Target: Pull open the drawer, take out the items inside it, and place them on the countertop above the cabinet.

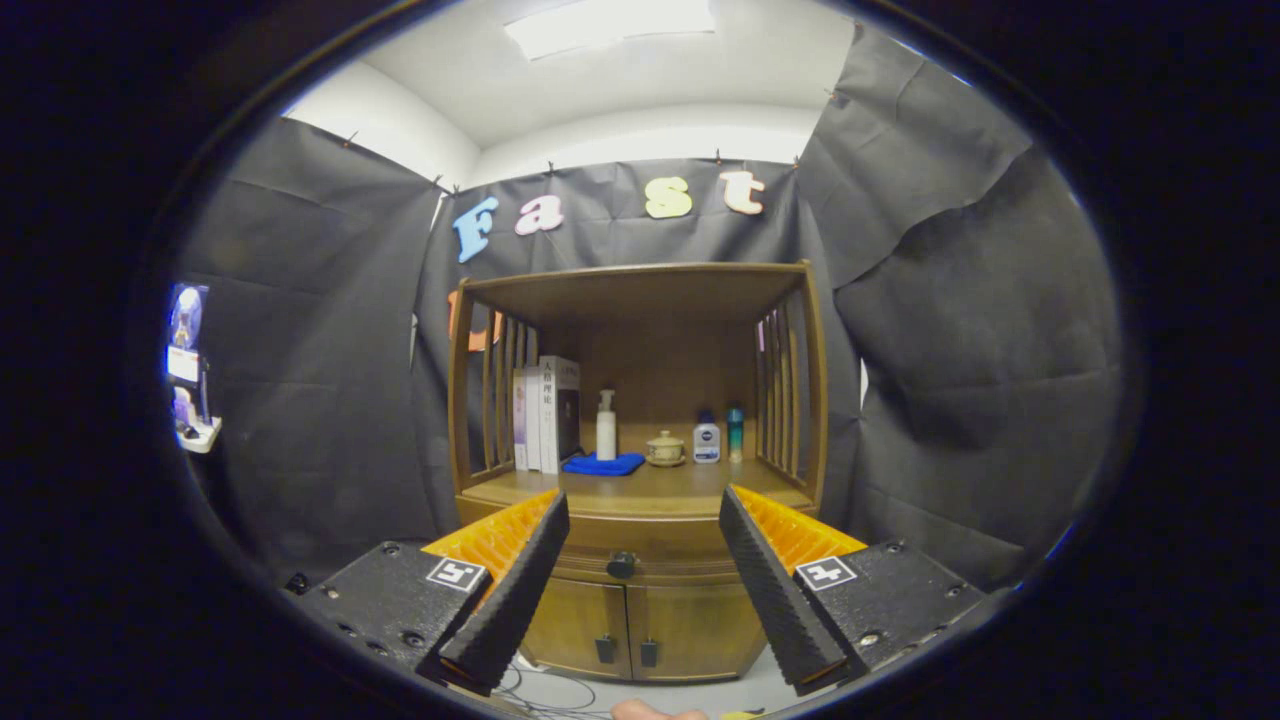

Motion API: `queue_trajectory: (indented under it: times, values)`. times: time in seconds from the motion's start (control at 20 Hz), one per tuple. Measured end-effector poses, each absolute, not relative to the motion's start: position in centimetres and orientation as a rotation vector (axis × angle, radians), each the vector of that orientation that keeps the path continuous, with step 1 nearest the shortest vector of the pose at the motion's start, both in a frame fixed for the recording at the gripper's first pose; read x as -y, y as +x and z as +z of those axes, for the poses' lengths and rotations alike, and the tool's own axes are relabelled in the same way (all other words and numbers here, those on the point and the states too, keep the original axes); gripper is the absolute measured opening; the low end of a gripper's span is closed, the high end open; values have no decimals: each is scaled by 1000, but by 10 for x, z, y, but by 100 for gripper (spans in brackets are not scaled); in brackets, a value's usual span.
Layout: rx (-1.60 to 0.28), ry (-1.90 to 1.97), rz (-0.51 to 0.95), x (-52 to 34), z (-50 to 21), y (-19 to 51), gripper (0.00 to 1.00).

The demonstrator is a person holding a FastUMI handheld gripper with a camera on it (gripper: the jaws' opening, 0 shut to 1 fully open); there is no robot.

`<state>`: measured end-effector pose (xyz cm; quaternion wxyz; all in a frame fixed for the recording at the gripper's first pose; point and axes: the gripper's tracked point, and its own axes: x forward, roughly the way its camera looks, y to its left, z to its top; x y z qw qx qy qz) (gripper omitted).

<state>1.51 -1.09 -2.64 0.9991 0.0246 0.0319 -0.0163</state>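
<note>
Claw (643,510) wide open, empty, facing the cabinet (640,610); drawer (640,560) shut.

The drawer knob (621,565) sits between the fingers, beyond the tips and untouched. Below the drawer, at 6 o'clock from the knob, two doors (640,625) stand closed, each with a small dark handle. At 12 o'clock from the knob lies the tabletop (640,490), under a wooden top with slatted sides. At the back of the tabletop, from 9 toward 3 o'clock: upright books (545,413), a white pump bottle (606,425) just behind a blue cloth (603,463), a small lidded pot (665,449), a white bottle (706,440), and a teal bottle (735,433). Cables (545,690) lie on the floor in front of the cabinet.
</note>
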Motion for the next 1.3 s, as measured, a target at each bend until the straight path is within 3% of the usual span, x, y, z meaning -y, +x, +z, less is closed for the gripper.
queue_trajectory:
  times: [1.1, 1.3]
  values:
    - [-261, 18, -20, -29, -166, 173, 98]
    - [-324, 22, -28, -26, -202, 201, 92]
